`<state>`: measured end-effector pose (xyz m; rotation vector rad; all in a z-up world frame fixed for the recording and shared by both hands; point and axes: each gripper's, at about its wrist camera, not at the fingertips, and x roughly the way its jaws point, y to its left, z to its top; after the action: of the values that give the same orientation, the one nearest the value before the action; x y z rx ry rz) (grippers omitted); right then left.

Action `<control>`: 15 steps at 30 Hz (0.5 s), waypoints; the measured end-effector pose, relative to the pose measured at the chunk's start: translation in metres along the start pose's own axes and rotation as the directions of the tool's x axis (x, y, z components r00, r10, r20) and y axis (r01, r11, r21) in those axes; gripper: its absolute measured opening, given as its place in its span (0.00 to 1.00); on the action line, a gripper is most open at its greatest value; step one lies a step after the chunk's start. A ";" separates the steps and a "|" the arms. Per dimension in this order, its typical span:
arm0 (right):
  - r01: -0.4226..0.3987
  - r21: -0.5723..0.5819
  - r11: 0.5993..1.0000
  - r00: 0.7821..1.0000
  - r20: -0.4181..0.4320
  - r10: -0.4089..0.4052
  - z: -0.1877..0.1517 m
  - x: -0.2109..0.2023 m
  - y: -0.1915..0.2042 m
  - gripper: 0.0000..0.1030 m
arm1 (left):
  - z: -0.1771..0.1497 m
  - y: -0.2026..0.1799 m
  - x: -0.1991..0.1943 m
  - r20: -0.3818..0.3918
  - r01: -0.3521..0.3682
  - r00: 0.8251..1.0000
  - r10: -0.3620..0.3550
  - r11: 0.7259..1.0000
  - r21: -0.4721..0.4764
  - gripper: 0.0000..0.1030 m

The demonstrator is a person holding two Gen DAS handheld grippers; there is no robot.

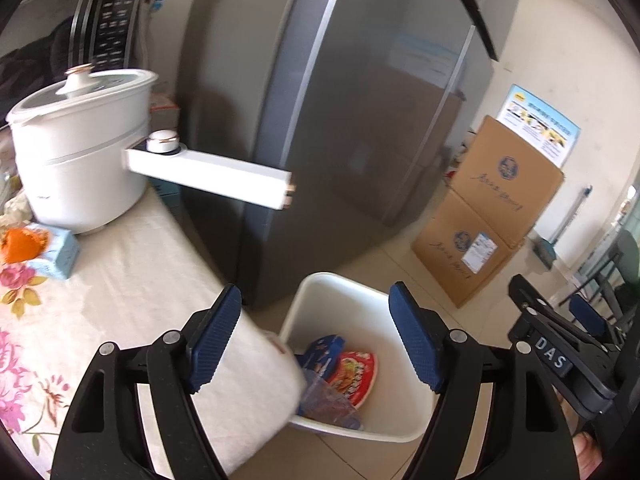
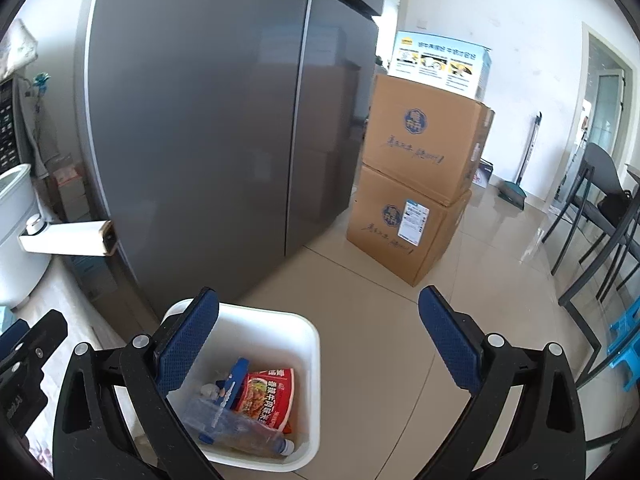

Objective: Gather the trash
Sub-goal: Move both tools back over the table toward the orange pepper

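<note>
Both claws stand released and empty: our left gripper (image 1: 316, 336) and right gripper (image 2: 320, 340) hover over the white rectangular plastic bin (image 2: 308, 344) on the floor. Inside we see a red noodle packet (image 2: 266, 396), blue carton (image 2: 232, 376) and clear plastic bottle (image 2: 240, 428). On the floral-clothed table (image 1: 120, 264), an orange scrap (image 1: 22, 244) looks left to collect.

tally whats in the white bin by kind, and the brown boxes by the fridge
red noodle packet: 1
clear plastic bottle: 1
blue packaging: 1
brown cardboard boxes: 2
total: 5
All three trash items lie inside the white bin.
</note>
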<state>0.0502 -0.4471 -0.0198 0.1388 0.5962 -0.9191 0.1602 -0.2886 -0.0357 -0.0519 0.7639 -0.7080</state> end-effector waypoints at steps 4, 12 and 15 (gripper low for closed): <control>-0.019 -0.018 1.000 1.000 -0.001 0.019 0.000 -0.003 0.013 0.93 | 0.001 0.020 -0.006 -0.002 -0.029 1.000 0.029 0.999 -0.031 0.73; -0.085 -0.060 0.995 0.996 -0.002 0.085 0.000 -0.012 0.050 0.93 | 0.004 0.055 -0.021 0.008 -0.091 0.996 0.092 0.993 -0.074 0.77; -0.107 -0.084 0.991 0.994 0.002 0.108 -0.002 -0.017 0.066 0.93 | 0.006 0.072 -0.028 0.014 -0.120 0.993 0.121 0.989 -0.092 0.77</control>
<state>0.0930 -0.3942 -0.0208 0.0918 0.6145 -0.7886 0.1912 -0.2173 -0.0349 -0.0945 0.7741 -0.5570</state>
